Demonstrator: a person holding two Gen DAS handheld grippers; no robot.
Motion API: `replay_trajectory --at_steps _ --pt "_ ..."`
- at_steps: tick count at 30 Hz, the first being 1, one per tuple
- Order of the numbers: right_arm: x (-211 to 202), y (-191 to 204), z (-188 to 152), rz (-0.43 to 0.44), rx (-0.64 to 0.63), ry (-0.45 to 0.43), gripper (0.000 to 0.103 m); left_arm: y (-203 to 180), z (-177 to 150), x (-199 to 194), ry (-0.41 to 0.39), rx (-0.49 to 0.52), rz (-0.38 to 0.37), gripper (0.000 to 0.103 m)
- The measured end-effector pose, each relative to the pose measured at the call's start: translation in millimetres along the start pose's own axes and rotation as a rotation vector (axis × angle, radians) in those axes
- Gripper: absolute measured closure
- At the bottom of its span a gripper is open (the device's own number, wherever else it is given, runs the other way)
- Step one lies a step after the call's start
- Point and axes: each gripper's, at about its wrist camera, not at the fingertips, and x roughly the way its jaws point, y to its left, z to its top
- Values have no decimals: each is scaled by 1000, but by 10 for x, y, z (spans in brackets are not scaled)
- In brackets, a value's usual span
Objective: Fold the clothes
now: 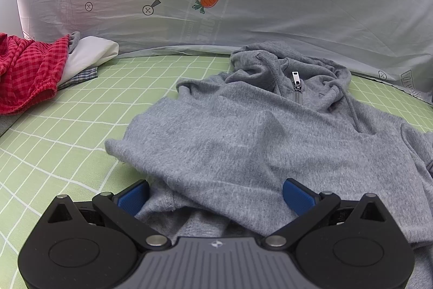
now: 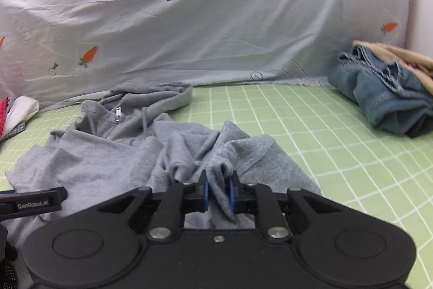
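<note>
A grey zip hoodie (image 1: 243,132) lies crumpled on the green checked sheet (image 1: 54,142), hood and zipper at the far end. My left gripper (image 1: 216,194) hovers over its near hem, jaws open wide; fabric lies between the blue pads (image 1: 134,197) without being pinched. In the right wrist view the same hoodie (image 2: 108,153) spreads to the left. My right gripper (image 2: 218,192) is shut on a bunched fold of it, which rises between the two blue pads (image 2: 205,194). A black part of the left gripper (image 2: 32,201) shows at the left edge.
A red checked garment (image 1: 27,72) and a white folded cloth (image 1: 89,56) lie at the far left. A heap of blue denim (image 2: 387,99) with beige cloth sits at the far right. A pale carrot-print sheet (image 1: 216,4) hangs as a backdrop behind the surface.
</note>
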Motion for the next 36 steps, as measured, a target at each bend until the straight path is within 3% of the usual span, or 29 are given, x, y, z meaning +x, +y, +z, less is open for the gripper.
replay_trajectory --at_steps 3,5,7,10,12,13,14,16,17,20,23,25,28,33,36 --pt "-141 179 116 47 -59 -76 89 -1 -1 0 -1 0 1 0" --pt "-169 224 206 129 -45 -93 89 -4 0 2 -1 0 2 0" --pt "-67 279 214 192 -36 -48 88 -3 0 3 -1 0 1 0" --pt "246 265 69 227 2 116 74 2 1 4 0 0 -1 0" --pt "216 191 33 251 19 111 72 5 3 5 0 -1 -2 0" --pt "146 139 41 252 34 91 61 7 3 4 0 -2 -3 0" --pt "58 80 59 246 53 68 35 9 4 4 1 -2 -4 0" --pt "-138 -68 81 215 91 -9 8 12 5 3 1 -3 -6 0" --pt "-238 -146 90 198 109 -51 4 11 7 4 2 -2 -6 0" --pt "-321 -435 58 98 148 -37 0 -8 31 -31 8 8 -3 0" --pt "-231 -668 -99 -13 151 78 0 -46 93 -197 14 7 -36 1" --pt "-184 -808 -211 -71 159 142 0 -84 125 -382 -9 -17 -77 1" --pt "-189 -927 -334 -106 191 170 0 -220 154 -583 -13 -16 -196 3" --pt "-171 -953 -449 -143 202 200 0 -681 118 -629 -12 139 -340 31" --pt "-186 -917 -494 -152 175 189 0 -896 79 -607 -33 217 -378 34"
